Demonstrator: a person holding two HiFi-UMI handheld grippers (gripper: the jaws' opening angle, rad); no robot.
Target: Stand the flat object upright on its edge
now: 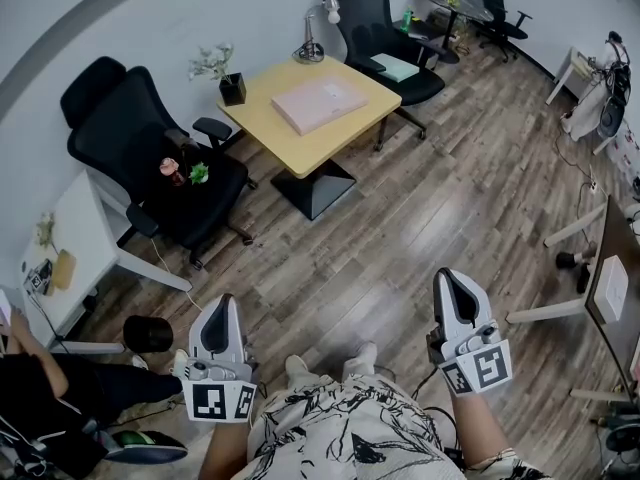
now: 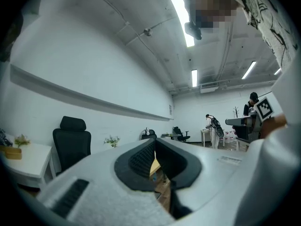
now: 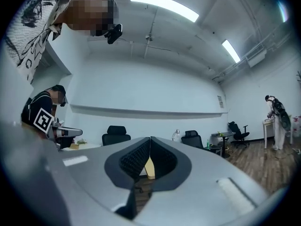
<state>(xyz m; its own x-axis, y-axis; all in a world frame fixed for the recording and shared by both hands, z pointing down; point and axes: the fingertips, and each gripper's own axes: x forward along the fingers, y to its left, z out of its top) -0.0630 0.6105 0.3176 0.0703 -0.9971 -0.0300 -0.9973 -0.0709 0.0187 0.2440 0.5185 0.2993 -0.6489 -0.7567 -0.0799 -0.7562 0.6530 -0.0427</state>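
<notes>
A flat pink object (image 1: 319,104) lies on a square wooden table (image 1: 270,120) across the room, far from both grippers. My left gripper (image 1: 221,313) is held low at the bottom left of the head view, shut and empty, its jaws meeting at the tips (image 2: 154,142). At the bottom right my right gripper (image 1: 452,283) is likewise shut with nothing in it, tips together (image 3: 150,139). Both point level toward the table. Through each gripper's jaw gap a sliver of the wooden table shows.
Black office chairs stand left (image 1: 135,138) and behind (image 1: 375,33) the table. A potted plant (image 1: 225,76) and a desk lamp (image 1: 315,38) sit on its far side. White desks stand at left (image 1: 80,228) and right (image 1: 610,288). Wood floor (image 1: 420,218) lies between me and the table.
</notes>
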